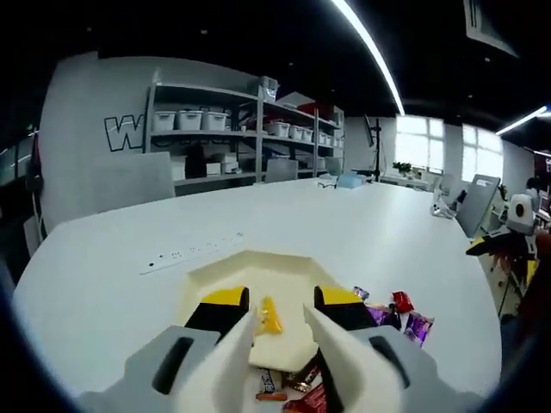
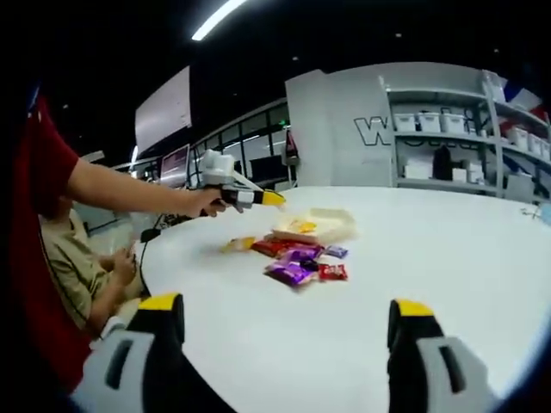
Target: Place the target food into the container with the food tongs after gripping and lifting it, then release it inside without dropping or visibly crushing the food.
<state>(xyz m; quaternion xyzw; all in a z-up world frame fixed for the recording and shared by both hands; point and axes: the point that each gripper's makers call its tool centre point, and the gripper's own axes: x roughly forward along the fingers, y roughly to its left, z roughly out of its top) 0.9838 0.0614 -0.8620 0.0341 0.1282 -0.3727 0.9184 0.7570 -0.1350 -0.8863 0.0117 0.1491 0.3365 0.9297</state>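
Note:
A cream tray-like container (image 1: 258,268) sits on the white table just ahead of my left gripper (image 1: 282,297). A yellow wrapped candy (image 1: 270,317) lies in it. The left gripper's yellow-tipped jaws hold a pair of white food tongs (image 1: 320,340), whose two arms stand apart on either side of the candy without touching it. Loose wrapped snacks (image 1: 405,320) lie to the right of the container and below it. In the right gripper view, the container (image 2: 336,222), the snack pile (image 2: 297,260) and the hand-held left gripper (image 2: 245,196) above them are farther off. My right gripper (image 2: 288,305) is open with nothing in it.
A white power strip (image 1: 194,251) lies on the table beyond the container. Shelves with white bins (image 1: 215,120) stand at the back wall, office chairs (image 1: 478,202) at the table's right. A seated person (image 2: 82,267) is at the table's left edge, by a red sleeve (image 2: 39,172).

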